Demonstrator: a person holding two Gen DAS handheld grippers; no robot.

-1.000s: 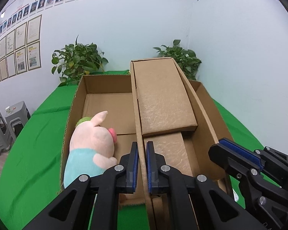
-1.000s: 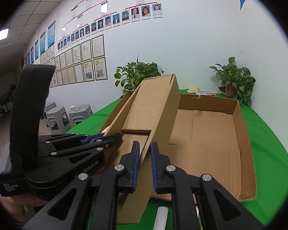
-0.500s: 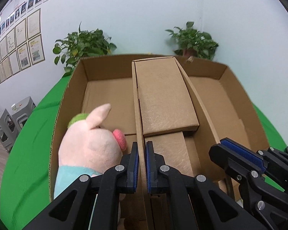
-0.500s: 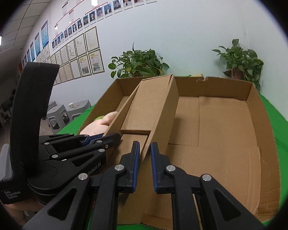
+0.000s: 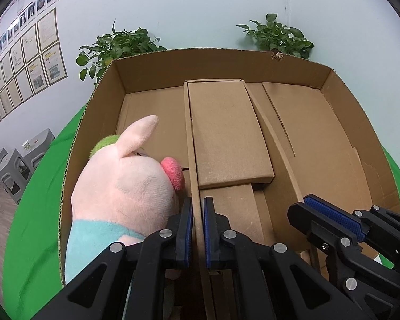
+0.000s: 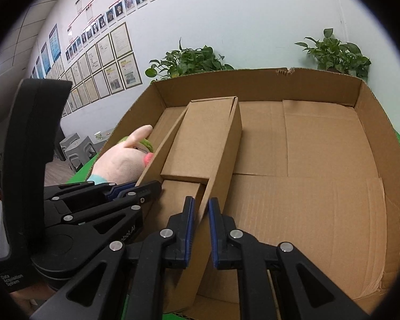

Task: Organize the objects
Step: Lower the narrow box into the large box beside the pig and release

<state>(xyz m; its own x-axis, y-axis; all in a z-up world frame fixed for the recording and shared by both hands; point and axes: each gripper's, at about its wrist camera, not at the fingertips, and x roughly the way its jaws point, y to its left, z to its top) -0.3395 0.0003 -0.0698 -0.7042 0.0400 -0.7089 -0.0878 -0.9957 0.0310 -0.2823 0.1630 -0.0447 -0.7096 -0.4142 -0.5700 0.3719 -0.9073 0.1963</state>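
Two grippers clamped on one cardboard insert inside a large box.

Plush pig [image 5: 125, 186] at far left of the cardboard box [image 5: 359, 133] on the green bench [image 5: 34, 213]; left gripper [image 5: 197, 229] pinching the insert's [image 5: 226, 133] left wall; right gripper [image 6: 199, 229] pinching its right wall; box floor bare on the right.

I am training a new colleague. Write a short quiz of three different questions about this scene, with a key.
1. True or false: the left claw is shut on a wall of the small open box.
2. Where is the plush pig? A) right of the small box B) left of it C) on the green cloth
3. Fill in: the small box sits inside the large ___ tray.

Key: 1 true; 2 B; 3 cardboard. The right claw grips the opposite wall.
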